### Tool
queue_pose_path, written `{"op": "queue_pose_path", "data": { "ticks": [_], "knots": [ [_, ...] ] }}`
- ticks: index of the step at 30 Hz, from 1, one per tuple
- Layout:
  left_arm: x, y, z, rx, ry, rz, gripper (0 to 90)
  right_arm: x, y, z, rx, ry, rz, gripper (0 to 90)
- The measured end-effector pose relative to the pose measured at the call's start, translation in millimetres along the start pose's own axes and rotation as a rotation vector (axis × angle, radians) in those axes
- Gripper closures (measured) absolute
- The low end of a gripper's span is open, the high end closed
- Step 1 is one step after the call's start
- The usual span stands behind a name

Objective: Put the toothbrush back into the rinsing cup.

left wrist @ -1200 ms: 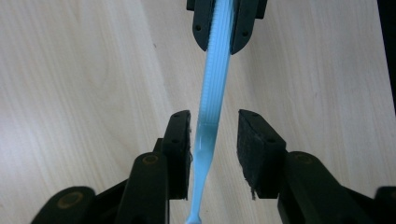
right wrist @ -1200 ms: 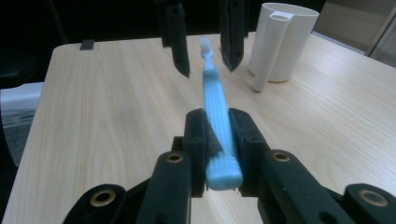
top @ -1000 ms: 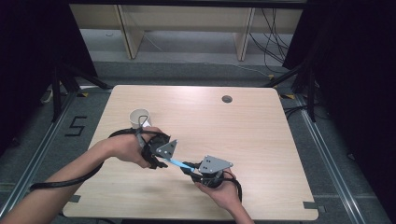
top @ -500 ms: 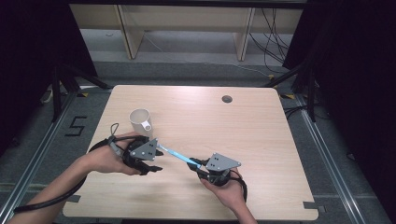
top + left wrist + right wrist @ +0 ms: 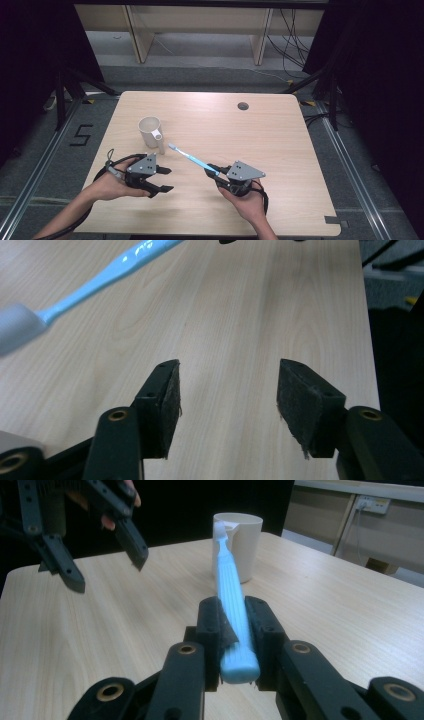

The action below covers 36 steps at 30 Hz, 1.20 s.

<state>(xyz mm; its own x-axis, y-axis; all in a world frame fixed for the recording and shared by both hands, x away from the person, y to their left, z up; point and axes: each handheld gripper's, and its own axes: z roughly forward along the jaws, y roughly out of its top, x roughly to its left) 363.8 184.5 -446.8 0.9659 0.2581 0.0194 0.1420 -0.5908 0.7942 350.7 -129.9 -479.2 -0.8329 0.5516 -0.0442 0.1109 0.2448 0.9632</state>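
Note:
A light blue toothbrush (image 5: 192, 159) is held by its handle end in my right gripper (image 5: 214, 172), which is shut on it near the table's front middle. In the right gripper view the toothbrush (image 5: 229, 577) runs out from between the jaws of the right gripper (image 5: 234, 611), its bristle head up against a cream cup (image 5: 240, 542). The cup (image 5: 150, 131) stands upright at the table's left. My left gripper (image 5: 169, 180) hovers open at the front left, apart from the brush. In the left gripper view the left gripper (image 5: 227, 400) holds nothing, with the toothbrush (image 5: 100, 277) passing at the upper left.
The wooden table (image 5: 280, 145) has a round cable hole (image 5: 243, 106) near its far edge. Beyond the far edge stand wooden shelf legs and cables on a grey floor. The person's forearms come in from the bottom edge.
My left gripper has come off the toothbrush and drawn back toward the front left, now open. The right gripper keeps the brush, whose head now points at the cup.

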Motion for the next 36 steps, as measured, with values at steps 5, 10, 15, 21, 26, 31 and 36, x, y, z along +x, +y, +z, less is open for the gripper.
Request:
{"op": "queue_pose_path", "data": {
  "ticks": [5,10,15,21,26,31,36],
  "knots": [
    [-3.2,-9.5,6.6,-0.058,-0.009,-0.067,40.0,-0.3,4.3,-2.7,-0.025,-0.014,0.006,78.9],
    [-2.0,-15.8,12.5,-0.109,0.024,-0.126,37.9,-0.2,4.7,-3.3,-0.04,-0.012,0.011,78.9],
    [3.0,-18.8,17.8,-0.195,0.036,-0.229,36.3,-0.1,7.3,-2.7,-0.048,-0.017,0.001,78.9],
    [8.5,-15.5,18.9,-0.266,0.02,-0.278,32.9,-0.4,9.9,1.2,-0.084,0.005,-0.012,78.9],
    [11.1,-11.5,18.6,-0.312,0.015,-0.301,31.0,1.5,12.3,1.7,-0.091,-0.002,0.004,78.9],
    [13.3,-9.0,20.9,-0.323,0.023,-0.299,31.4,2.9,13.7,3.7,-0.091,0.007,0.01,78.9],
    [15.2,-7.2,26.0,-0.342,0.013,-0.331,31.3,3.8,11.8,7.0,-0.085,0.007,0.001,78.9]
  ]
}}
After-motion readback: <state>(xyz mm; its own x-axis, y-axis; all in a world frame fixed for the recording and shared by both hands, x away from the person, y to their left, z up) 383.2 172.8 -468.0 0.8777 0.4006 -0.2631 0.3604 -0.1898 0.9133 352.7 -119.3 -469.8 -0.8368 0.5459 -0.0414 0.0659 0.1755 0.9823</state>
